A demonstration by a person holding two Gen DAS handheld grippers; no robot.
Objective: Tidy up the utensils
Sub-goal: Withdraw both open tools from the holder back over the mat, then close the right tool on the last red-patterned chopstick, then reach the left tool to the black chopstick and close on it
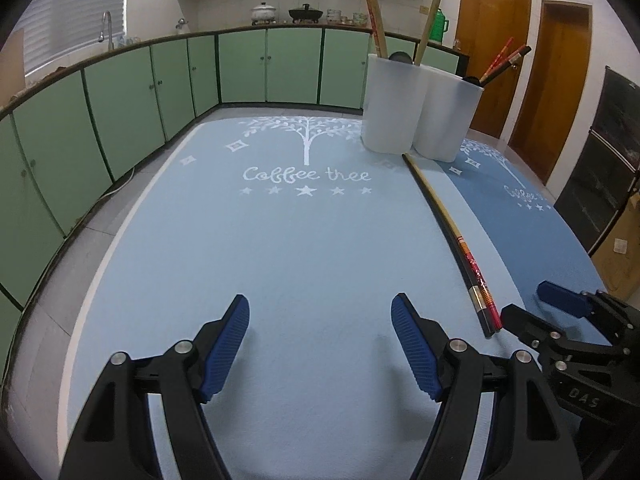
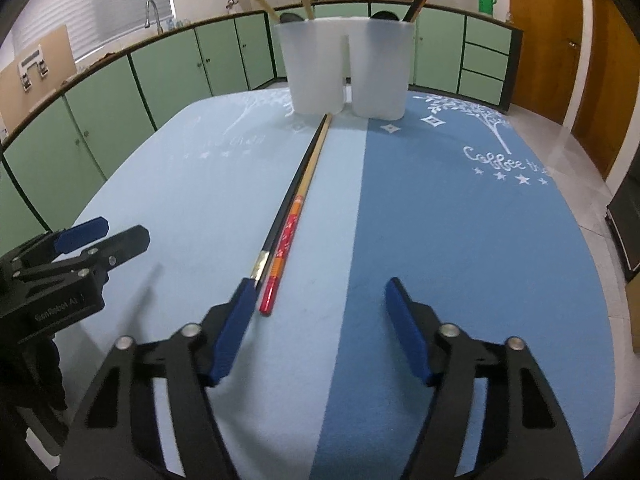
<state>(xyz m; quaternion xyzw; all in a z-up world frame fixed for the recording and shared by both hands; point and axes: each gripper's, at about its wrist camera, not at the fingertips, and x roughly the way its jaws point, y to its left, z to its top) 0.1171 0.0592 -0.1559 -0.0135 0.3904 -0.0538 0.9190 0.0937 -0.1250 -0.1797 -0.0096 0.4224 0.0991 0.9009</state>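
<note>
Two long chopsticks (image 2: 294, 204) lie side by side on the pale blue mat (image 1: 280, 248), one black with a metal band, the other wooden with a red and orange patterned end. Their far tips reach almost to the foot of the white holder (image 2: 344, 68), a pair of joined tubs, and their near ends point back toward the grippers. More chopsticks already stand tilted in the holder, sticking out above its rim. Just to the right of the chopsticks the pale mat meets a darker blue mat (image 2: 460, 240) printed with the same tree. The right gripper (image 2: 320, 300) hangs low over the near ends of the chopsticks, its jaws parted and gripping nothing; its left blue pad sits right beside the black stick's end, and I cannot tell if it touches. The left gripper (image 1: 320, 316) is to the left of the chopsticks, over bare mat, jaws released and empty.
</note>
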